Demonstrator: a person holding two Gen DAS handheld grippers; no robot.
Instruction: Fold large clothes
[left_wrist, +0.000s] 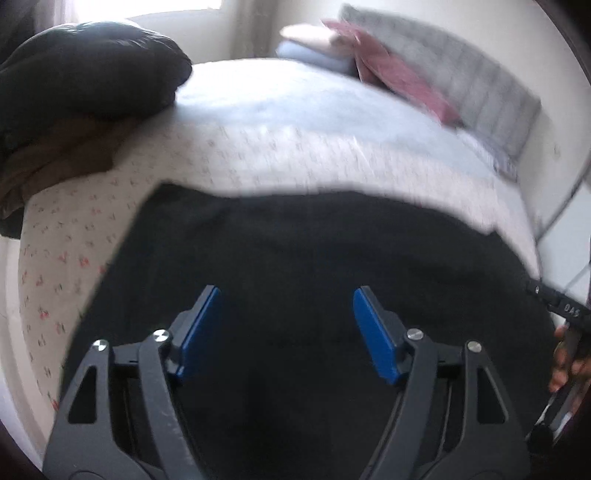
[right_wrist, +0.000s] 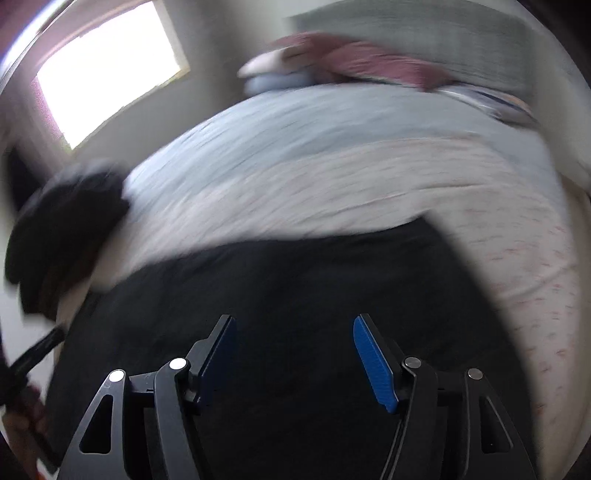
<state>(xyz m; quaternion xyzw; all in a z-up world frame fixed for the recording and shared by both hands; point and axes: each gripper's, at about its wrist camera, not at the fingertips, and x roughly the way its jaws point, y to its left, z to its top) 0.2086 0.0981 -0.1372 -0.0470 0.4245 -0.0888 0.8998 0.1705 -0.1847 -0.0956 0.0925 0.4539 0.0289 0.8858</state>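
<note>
A large black garment (left_wrist: 314, 251) lies spread flat on the near part of the bed; it also shows in the right wrist view (right_wrist: 295, 280). My left gripper (left_wrist: 286, 295) is open above it, its blue pads (left_wrist: 201, 332) wide apart and empty. My right gripper (right_wrist: 293, 325) is open above the same garment, its blue pads (right_wrist: 373, 362) apart and empty. The right gripper's body shows at the right edge of the left wrist view (left_wrist: 569, 314). The right wrist view is blurred.
The bed has a white patterned sheet (left_wrist: 74, 258) and a pale blue cover (left_wrist: 295, 99). A dark pile of clothes (left_wrist: 81, 81) sits at the bed's left. Pillows (left_wrist: 388, 70) and a grey headboard (left_wrist: 480, 88) lie at the far end. A window (right_wrist: 107, 70) is on the left.
</note>
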